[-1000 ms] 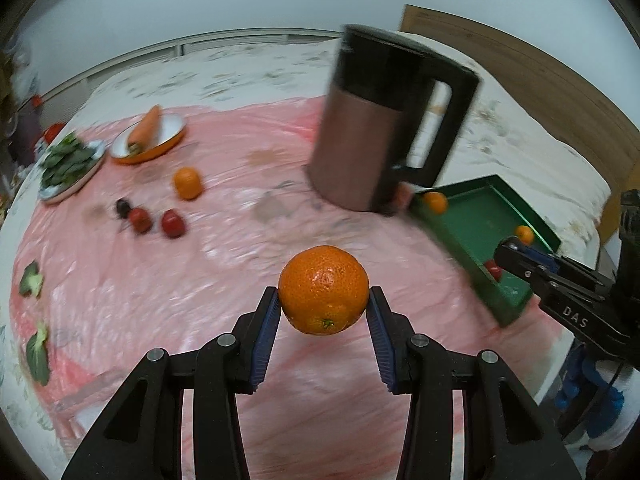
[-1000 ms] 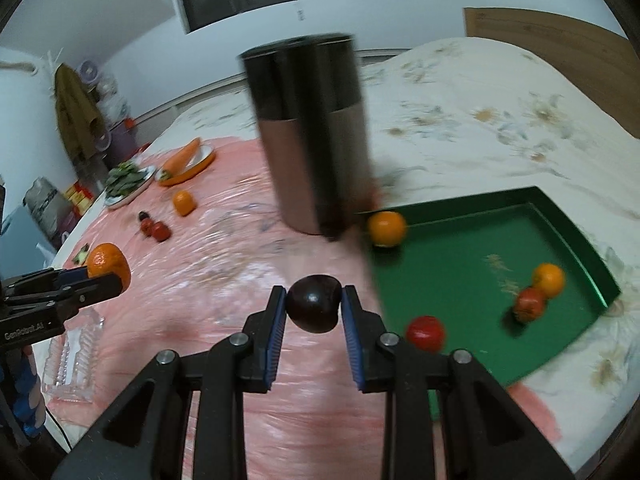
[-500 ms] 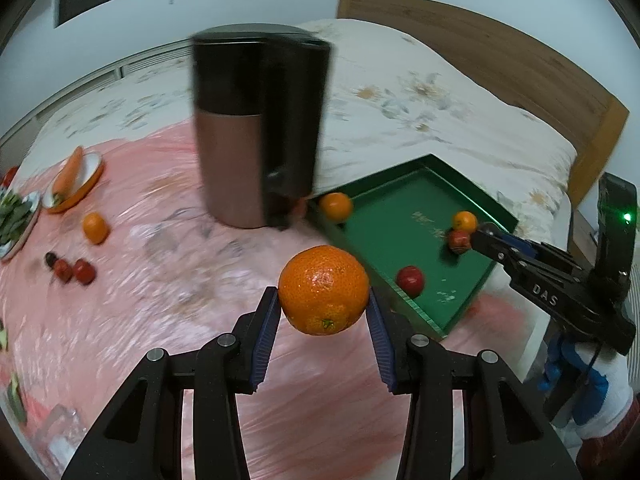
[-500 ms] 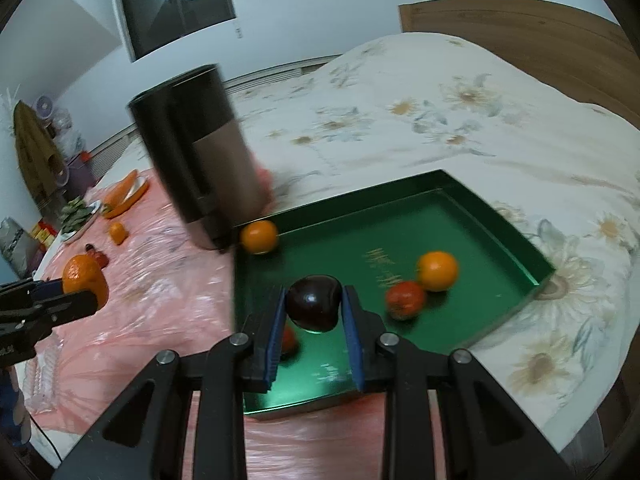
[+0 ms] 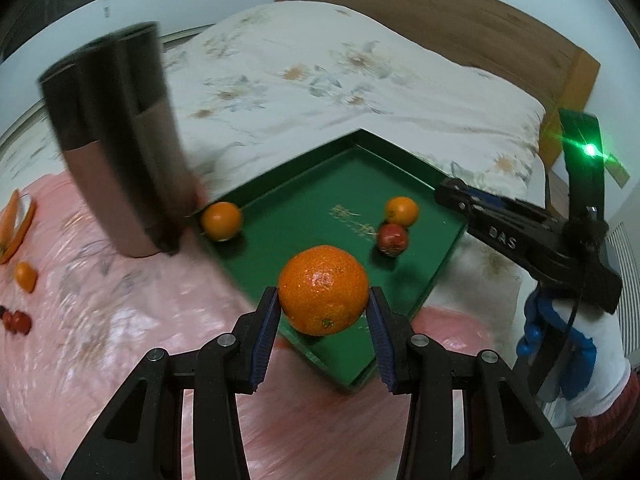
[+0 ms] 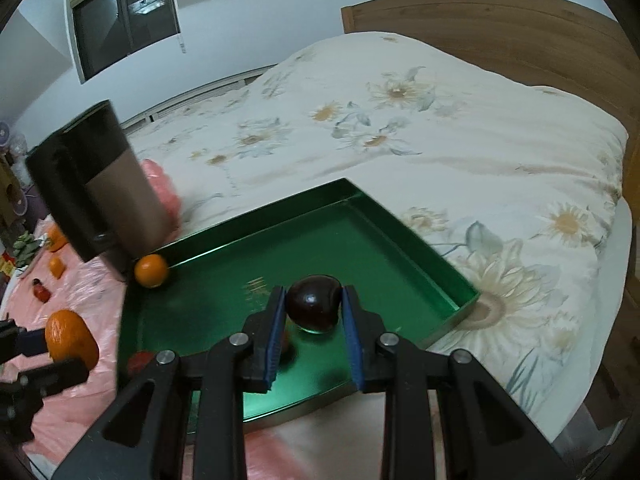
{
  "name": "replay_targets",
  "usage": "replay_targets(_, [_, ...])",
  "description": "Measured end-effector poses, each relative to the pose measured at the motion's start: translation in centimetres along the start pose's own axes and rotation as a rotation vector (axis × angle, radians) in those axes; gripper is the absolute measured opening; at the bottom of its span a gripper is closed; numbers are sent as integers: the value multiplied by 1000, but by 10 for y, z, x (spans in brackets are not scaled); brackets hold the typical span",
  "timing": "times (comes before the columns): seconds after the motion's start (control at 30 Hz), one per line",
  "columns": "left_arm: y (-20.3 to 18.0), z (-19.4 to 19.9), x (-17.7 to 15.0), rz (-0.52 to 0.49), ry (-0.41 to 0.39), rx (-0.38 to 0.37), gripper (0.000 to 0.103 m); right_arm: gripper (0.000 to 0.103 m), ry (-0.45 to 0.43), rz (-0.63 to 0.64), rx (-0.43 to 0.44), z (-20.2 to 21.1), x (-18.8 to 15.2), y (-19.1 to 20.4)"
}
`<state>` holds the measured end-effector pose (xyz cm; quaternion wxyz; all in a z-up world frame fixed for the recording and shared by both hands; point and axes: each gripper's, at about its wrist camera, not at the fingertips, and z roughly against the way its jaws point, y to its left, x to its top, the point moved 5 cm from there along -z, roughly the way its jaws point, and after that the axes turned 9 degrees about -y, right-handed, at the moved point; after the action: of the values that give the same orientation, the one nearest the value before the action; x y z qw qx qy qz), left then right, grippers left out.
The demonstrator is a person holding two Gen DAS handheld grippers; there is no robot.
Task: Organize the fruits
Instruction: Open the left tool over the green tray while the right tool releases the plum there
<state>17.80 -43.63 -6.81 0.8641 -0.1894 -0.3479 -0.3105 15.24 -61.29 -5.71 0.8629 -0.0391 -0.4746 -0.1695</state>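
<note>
the bed [image 6: 440, 120] now fills the background; your swing brought the green tray [image 5: 440, 272] beneath both sets of fingers. left gripper [image 5: 323, 312] pinches the orange [image 5: 323, 290], right gripper [image 6: 314, 316] pinches the dark plum [image 6: 314, 307]: release next, probably.

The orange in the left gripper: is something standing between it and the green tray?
Nothing visible does. The orange is clamped in the left gripper just above the near corner of the green tray; the kettle stands off to the side.
</note>
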Motion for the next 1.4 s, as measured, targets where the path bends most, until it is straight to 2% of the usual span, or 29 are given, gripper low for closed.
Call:
replay_targets(0.3, [-27,-35,1,-43,37,-15,38,20,15,14,-32,-26,0,-23])
replay_targets(0.6, [-36,-61,-9,-55,86,-10,38,20,66,65,-52,-53,-10,-31])
replay_targets(1.2, [-38,-72,-23,-88,129,25,39,22,103,88,-65,-61,-21,-36])
replay_targets(1.27, [-39,-72,-22,-95,129,27,39,37,101,87,-67,-61,-21,-35])
replay_targets(1.3, [-39,-71,-22,-98,128,29,39,51,99,88,-71,-61,-21,-35])
replay_targets(1.33, [-39,-71,-22,-102,127,31,39,58,97,88,-75,-61,-20,-35])
replay_targets(1.4, [-40,-69,-22,-105,126,30,39,58,97,84,-77,-59,-20,-35])
